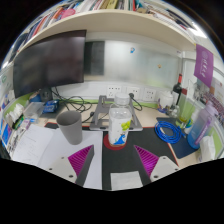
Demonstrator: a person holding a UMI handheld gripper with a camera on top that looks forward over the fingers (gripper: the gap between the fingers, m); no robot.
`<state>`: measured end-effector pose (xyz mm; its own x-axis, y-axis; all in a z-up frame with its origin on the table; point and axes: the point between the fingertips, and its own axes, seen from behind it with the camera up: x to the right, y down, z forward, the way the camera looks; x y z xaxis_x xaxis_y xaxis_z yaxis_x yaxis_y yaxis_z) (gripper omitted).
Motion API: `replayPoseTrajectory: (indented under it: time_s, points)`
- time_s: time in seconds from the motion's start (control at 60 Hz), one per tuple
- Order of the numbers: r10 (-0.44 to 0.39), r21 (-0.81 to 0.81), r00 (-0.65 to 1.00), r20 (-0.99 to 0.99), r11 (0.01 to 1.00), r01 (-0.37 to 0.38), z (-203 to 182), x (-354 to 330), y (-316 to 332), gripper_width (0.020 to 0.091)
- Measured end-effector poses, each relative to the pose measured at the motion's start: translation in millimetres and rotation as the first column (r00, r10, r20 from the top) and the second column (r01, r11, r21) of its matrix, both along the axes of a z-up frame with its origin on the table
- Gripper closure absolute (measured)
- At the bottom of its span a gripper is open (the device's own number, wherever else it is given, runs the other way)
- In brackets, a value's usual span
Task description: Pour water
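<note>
the white surface fills the middle band of the frame and carries everything else. at upper left a large dark monitor stands on it, screen blank, with a shelf of books running across the top of the frame above it; no titles can be read. at far right a purple poster hangs on the wall, its writing too small to make out. lower right of centre lies a black mat with a blue ring-shaped object on it. left of centre stands a grey cup, upright, just ahead of the left finger. right beside it, at frame centre, stands a clear jar with a pale lid and a blue and red label whose words cannot be read; a metal-topped vessel sits between the cup and the jar, slightly behind. the gripper shows at the bottom of the frame, its jaws apart and holding nothing, with the magenta pads angled inward; the jar stands just beyond the gap between them.
</note>
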<state>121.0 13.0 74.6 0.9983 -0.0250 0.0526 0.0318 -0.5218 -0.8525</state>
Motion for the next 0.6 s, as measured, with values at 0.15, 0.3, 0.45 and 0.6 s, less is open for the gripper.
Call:
replayPoseTrajectory:
  time_s: [0.15, 0.3, 0.45, 0.6]
  points:
    - [-0.058, 0.033, 0.998, -0.003, 0.998, 0.058, 58.3, -24.1, -40.2, 0.0301]
    - [-0.082, 0.089, 0.997, -0.003, 0.993, 0.081, 105.5, -46.0, -61.9, 0.0300]
    - [-0.094, 0.128, 0.995, -0.017, 0.987, 0.095, 129.1, -51.5, -74.7, 0.0302]
    - [-0.119, 0.137, 0.993, -0.017, 0.983, 0.120, 135.0, -48.9, -80.6, 0.0302]
